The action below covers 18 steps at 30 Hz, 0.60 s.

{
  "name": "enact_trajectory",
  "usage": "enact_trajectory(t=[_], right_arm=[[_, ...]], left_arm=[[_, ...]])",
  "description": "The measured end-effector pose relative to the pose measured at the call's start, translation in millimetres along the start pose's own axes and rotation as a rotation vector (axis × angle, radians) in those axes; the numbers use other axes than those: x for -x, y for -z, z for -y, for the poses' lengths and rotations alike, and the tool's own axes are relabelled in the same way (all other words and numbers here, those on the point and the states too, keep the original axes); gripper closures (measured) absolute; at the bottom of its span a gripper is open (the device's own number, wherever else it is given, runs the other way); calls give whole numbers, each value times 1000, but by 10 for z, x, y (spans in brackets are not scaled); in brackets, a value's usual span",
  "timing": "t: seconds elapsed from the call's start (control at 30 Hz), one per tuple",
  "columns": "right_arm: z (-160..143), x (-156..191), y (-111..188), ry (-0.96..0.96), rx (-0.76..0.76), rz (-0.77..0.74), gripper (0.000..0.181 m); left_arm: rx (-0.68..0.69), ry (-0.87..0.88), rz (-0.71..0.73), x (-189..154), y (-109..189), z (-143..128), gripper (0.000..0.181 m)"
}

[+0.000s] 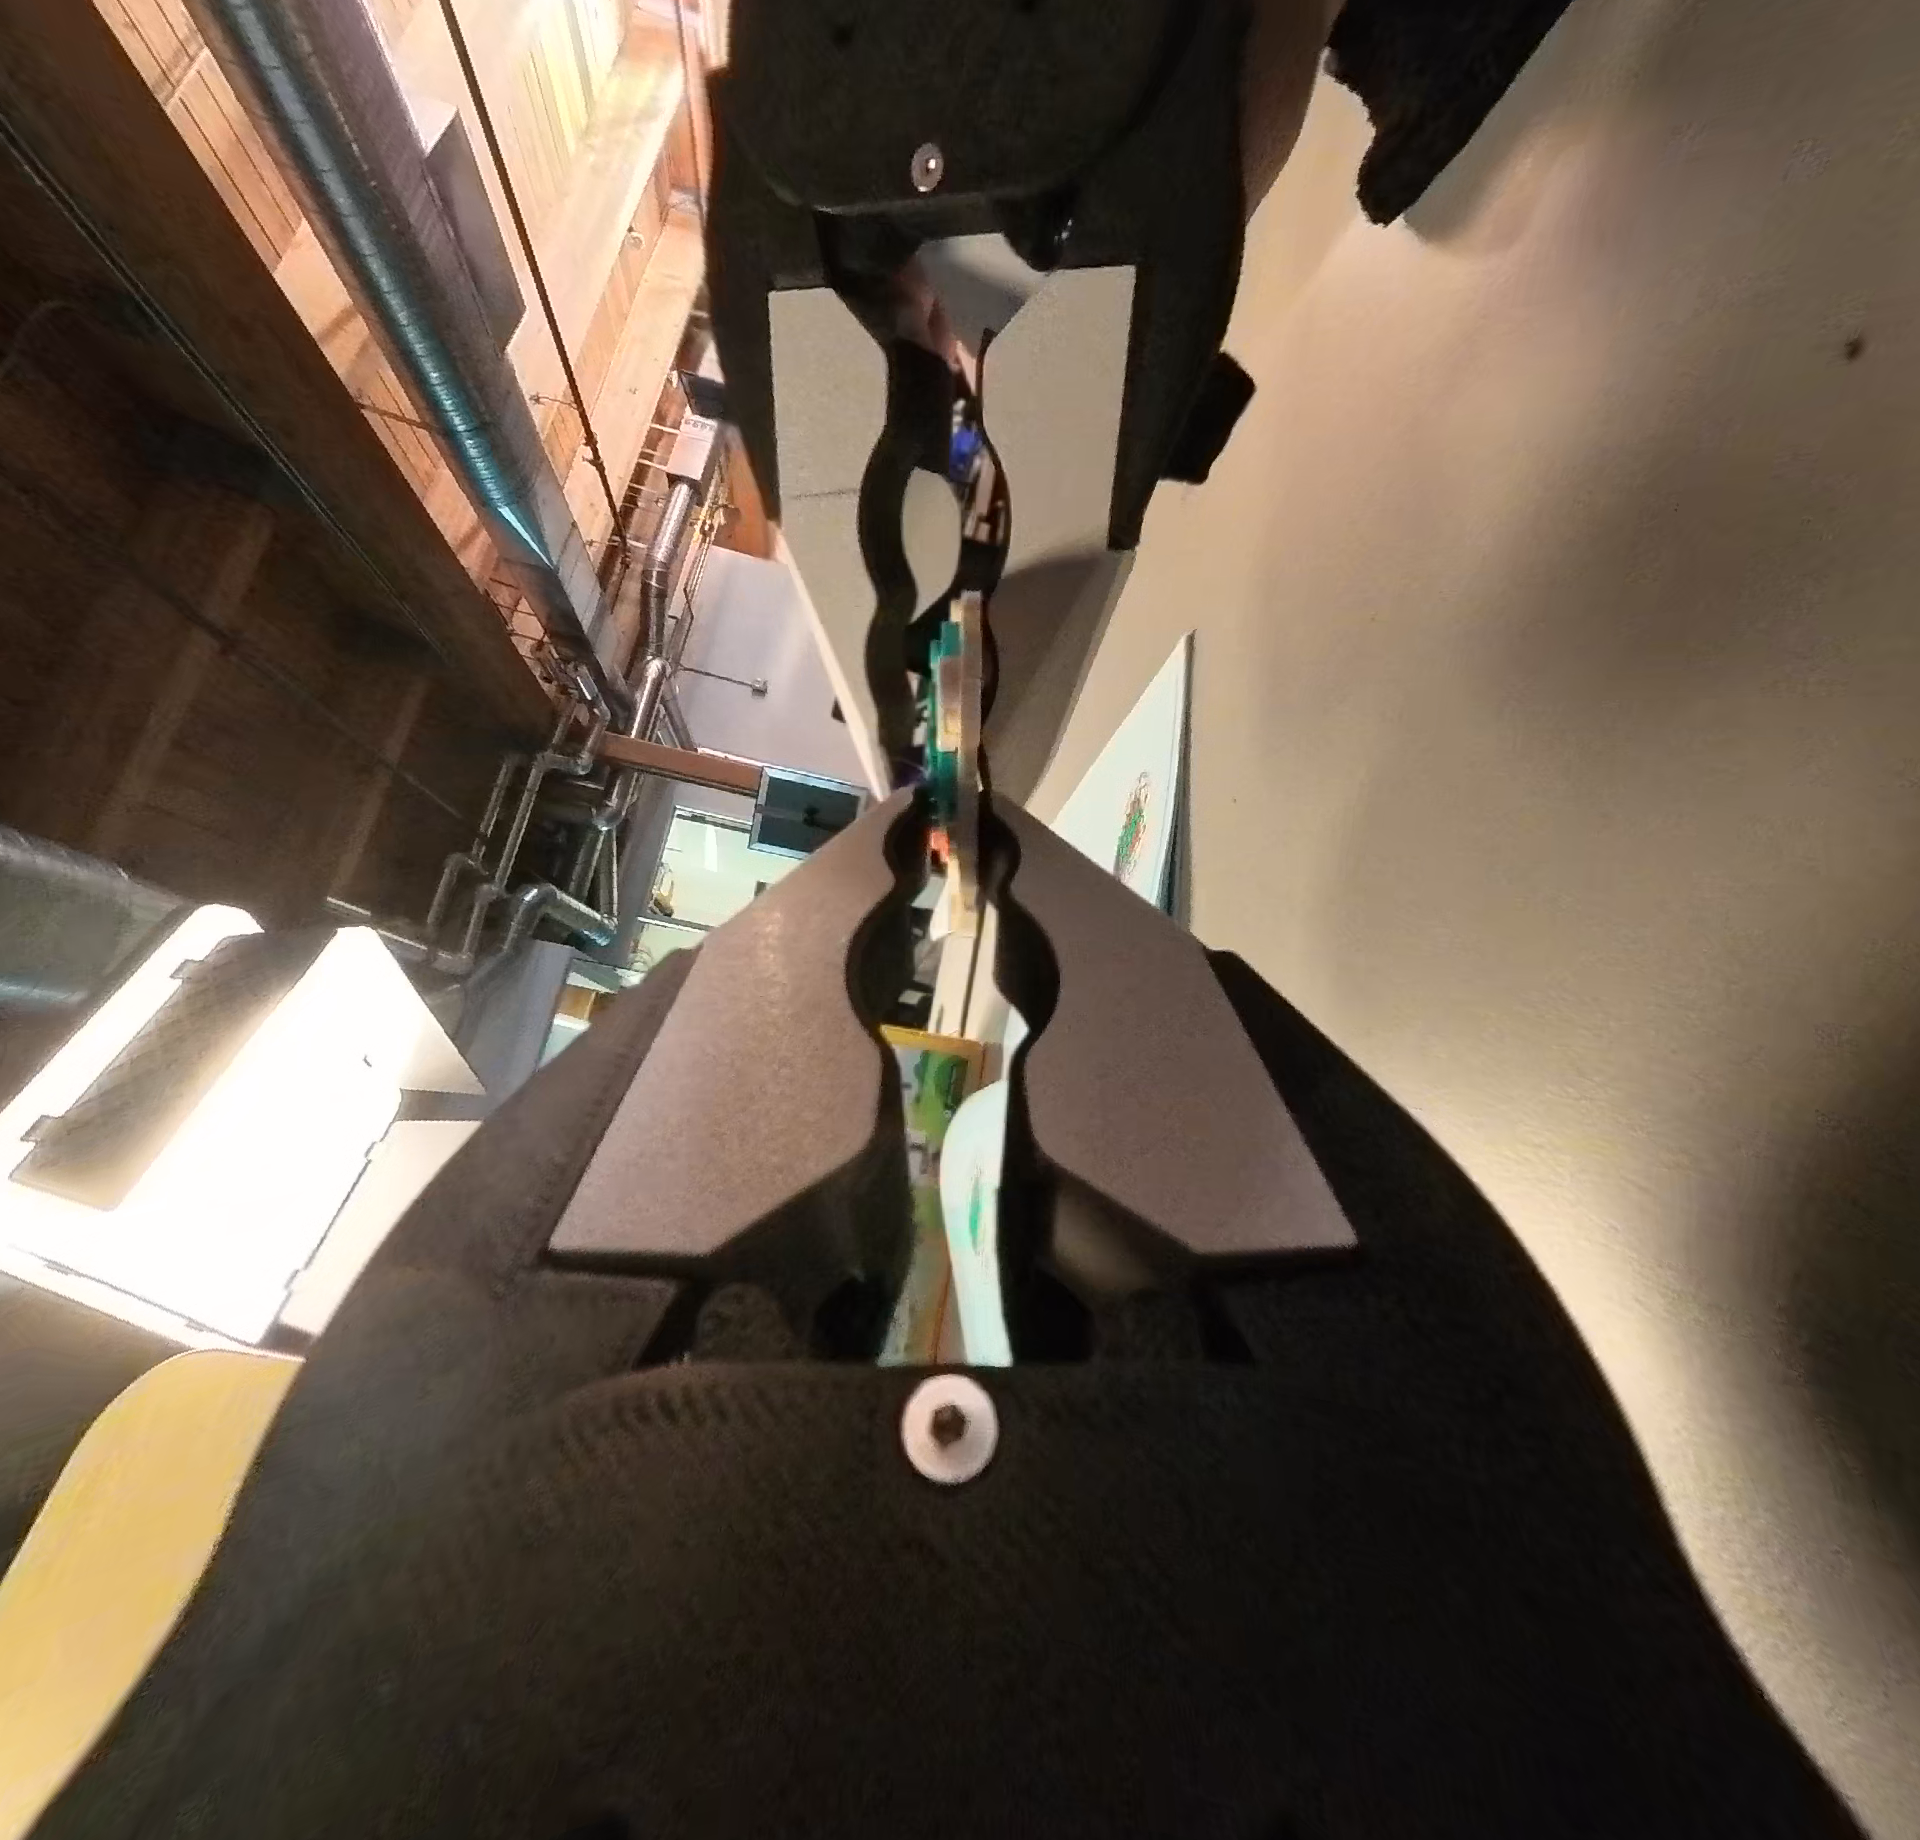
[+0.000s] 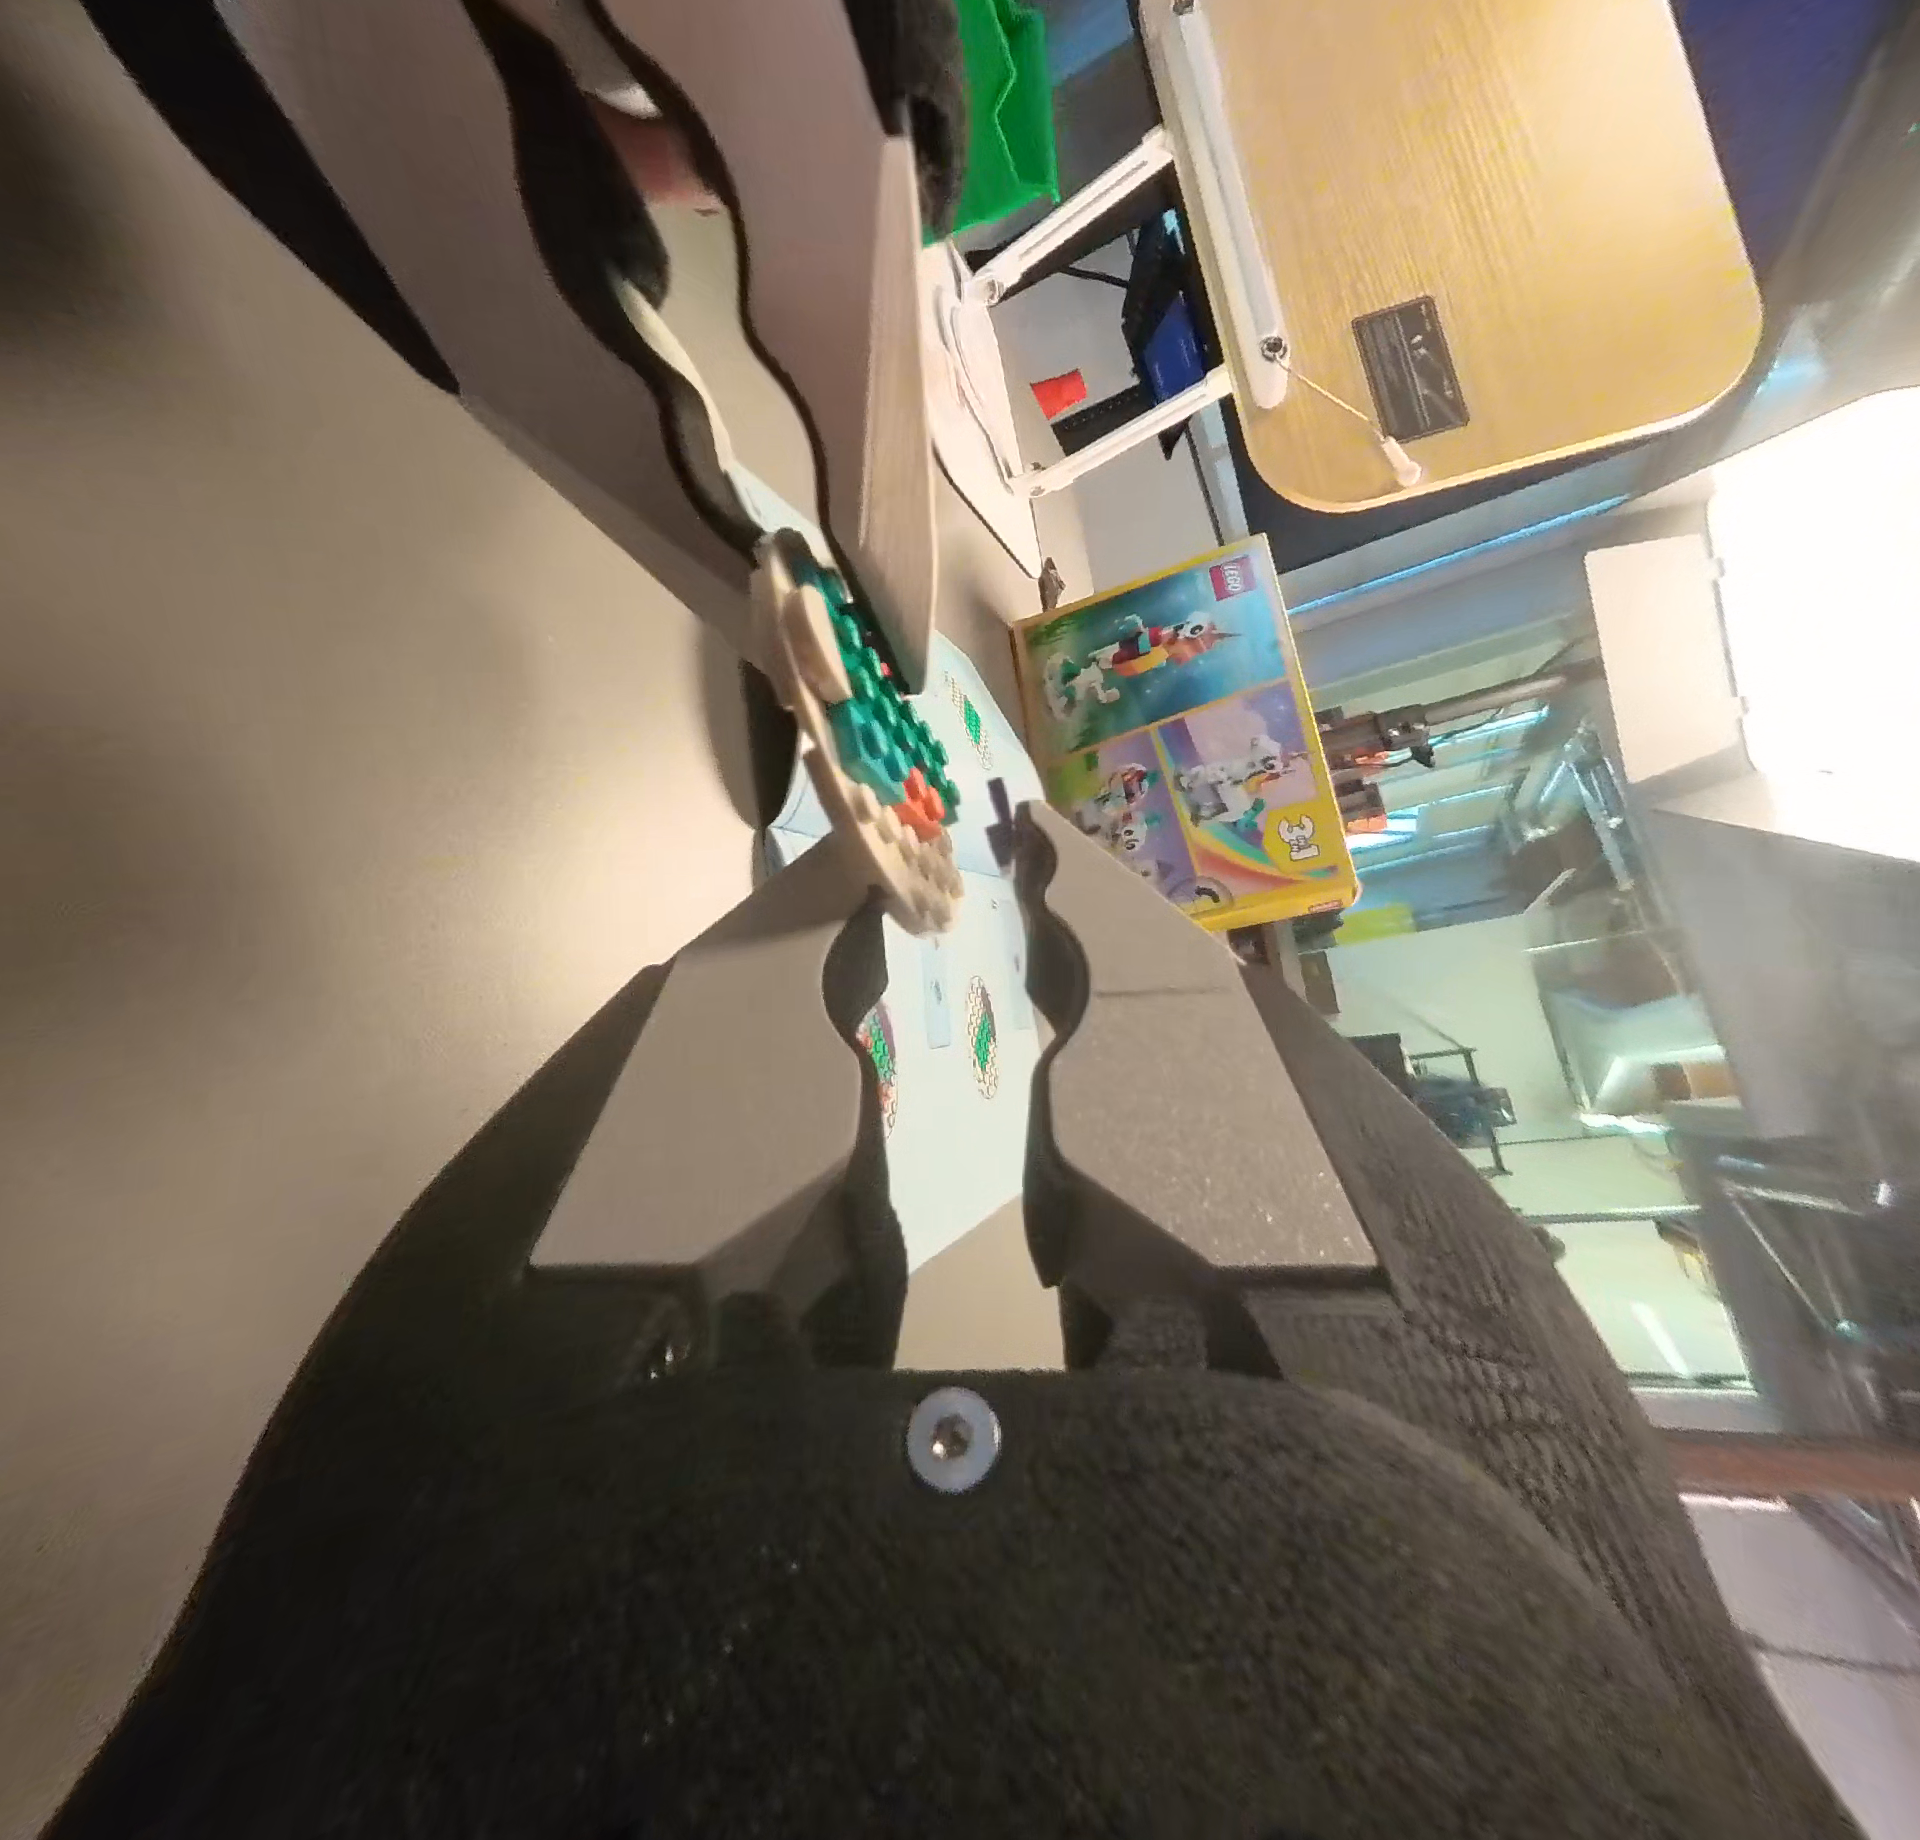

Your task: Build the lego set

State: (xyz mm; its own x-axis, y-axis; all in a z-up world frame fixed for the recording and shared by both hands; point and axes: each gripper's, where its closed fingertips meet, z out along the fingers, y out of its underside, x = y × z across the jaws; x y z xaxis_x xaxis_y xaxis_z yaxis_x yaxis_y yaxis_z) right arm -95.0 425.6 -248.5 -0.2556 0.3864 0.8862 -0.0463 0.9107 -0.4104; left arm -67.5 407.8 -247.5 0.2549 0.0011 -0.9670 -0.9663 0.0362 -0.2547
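A white Lego plate [image 2: 831, 741] with teal bricks and an orange brick on it is held above the grey table [image 2: 312, 751]. In the left wrist view the plate [image 1: 968, 710] is edge-on. My left gripper [image 1: 954, 814] is shut on one end of it; it also shows in the right wrist view [image 2: 831, 606], coming in from above. My right gripper [image 2: 945, 855] is open around the plate's other end, which touches its left finger while the right finger stands apart. The right gripper also shows in the left wrist view [image 1: 940, 637], facing mine.
An instruction sheet [image 2: 956, 1011] lies on the table under the plate, with a small dark purple piece [image 2: 1000, 814] on it. The yellow Lego box [image 2: 1174, 730] stands behind it. A green bin [image 2: 997, 76] and a wooden tabletop [image 2: 1455, 180] are farther off. My left and right fingertips are right by each other.
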Motion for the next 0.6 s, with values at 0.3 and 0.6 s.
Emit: enact_trajectory(t=[0.3,0.6], right_arm=[[-7,53,-6,12,5,24,169],[-334,184,85,-131,29,196,135]], left_arm=[[11,-6,-6,-13,-2,-31,174],[43,-43,-115,-198,136,-90,174]])
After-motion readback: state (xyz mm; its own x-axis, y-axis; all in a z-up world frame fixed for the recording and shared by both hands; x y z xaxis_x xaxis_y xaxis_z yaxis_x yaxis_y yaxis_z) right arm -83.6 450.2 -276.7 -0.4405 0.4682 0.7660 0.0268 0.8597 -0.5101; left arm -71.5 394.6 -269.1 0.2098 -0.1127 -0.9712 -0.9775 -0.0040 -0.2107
